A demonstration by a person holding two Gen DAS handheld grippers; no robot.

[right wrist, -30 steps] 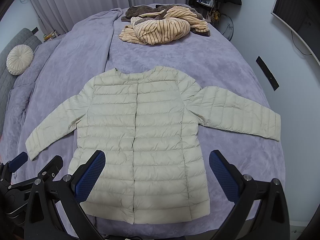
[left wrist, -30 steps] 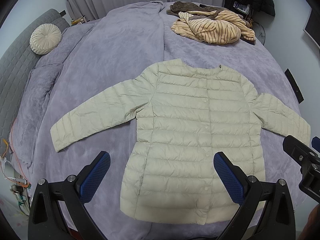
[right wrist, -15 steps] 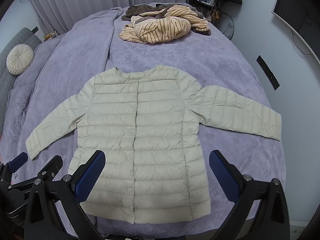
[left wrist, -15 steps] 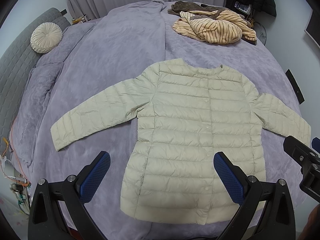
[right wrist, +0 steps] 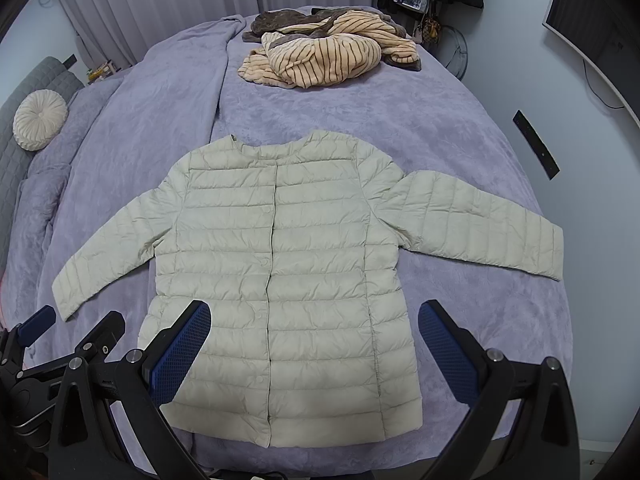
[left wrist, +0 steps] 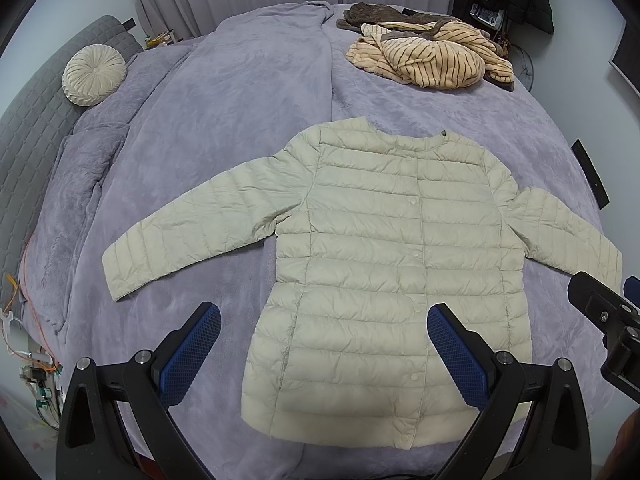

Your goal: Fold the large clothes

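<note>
the jacket (left wrist: 384,264) lies flat and buttoned on the bed (left wrist: 240,120), sleeves spread, hem at the near edge. bare cover surrounds it; a striped pile (right wrist: 320,56) sits far off. left gripper (left wrist: 324,344) and right gripper (right wrist: 314,340) hover, jaws wide apart, holding nothing.

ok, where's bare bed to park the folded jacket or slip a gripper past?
Free: the purple cover between the jacket collar and the striped pile; the wide stretch from the left sleeve to the round cushion. Crowded: the far edge under the pile, and the near middle, covered by the jacket.
</note>
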